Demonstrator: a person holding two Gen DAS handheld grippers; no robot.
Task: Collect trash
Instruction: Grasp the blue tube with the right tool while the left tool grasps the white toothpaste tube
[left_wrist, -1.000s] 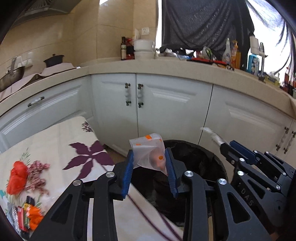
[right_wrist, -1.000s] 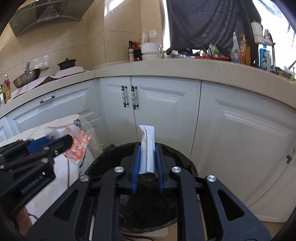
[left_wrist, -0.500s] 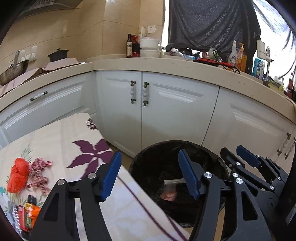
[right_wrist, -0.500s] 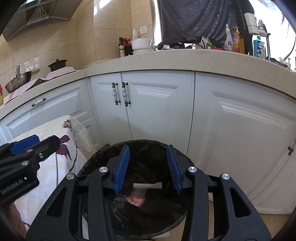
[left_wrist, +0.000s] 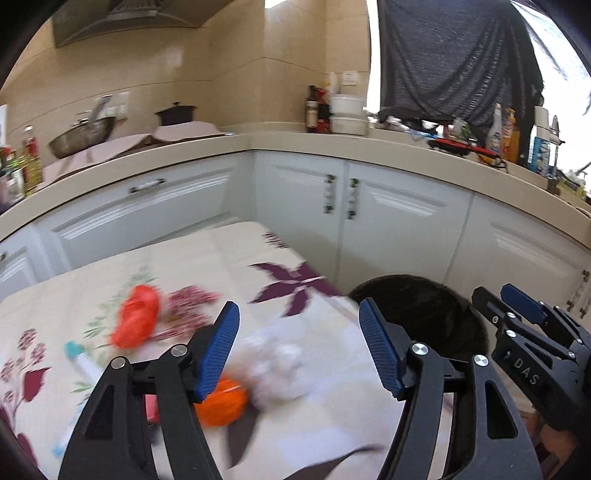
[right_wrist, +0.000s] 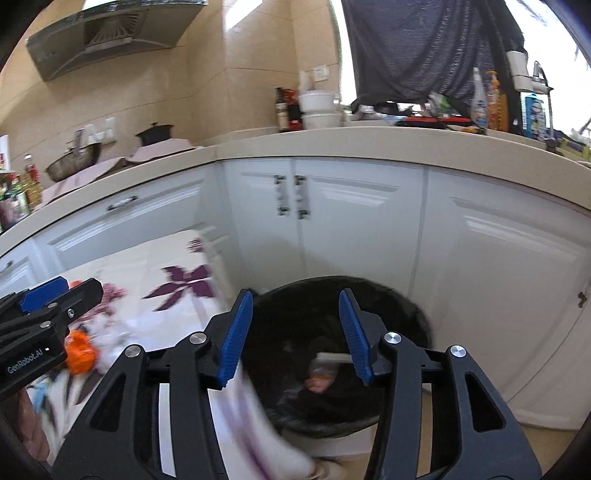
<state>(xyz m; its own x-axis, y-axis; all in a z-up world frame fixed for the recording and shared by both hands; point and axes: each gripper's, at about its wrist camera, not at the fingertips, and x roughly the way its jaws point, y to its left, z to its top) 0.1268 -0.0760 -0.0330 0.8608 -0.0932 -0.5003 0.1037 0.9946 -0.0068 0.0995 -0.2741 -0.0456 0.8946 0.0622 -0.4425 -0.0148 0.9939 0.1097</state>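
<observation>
My left gripper (left_wrist: 297, 350) is open and empty over the flowered tablecloth (left_wrist: 207, 258). Below it lie a crumpled white wrapper (left_wrist: 280, 369) and an orange piece of trash (left_wrist: 221, 404). A red-orange wrapper (left_wrist: 136, 321) and a red-white checked wrapper (left_wrist: 192, 299) lie further left. My right gripper (right_wrist: 295, 332) is open and empty above the black trash bin (right_wrist: 399, 310), which holds a white stick wrapper (right_wrist: 332, 357) and an orange-spotted bag (right_wrist: 319, 382). The bin also shows in the left wrist view (left_wrist: 417, 314).
White cabinets (right_wrist: 351, 236) and a beige counter (right_wrist: 369, 144) with bottles and bowls stand behind the bin. The table edge (right_wrist: 236, 391) sits right beside the bin's left rim. More small trash lies at the table's left front (left_wrist: 79, 363).
Both grippers let go of their trash, which dropped into the bin. Both then swung left; the left one now hangs over the table's trash.
</observation>
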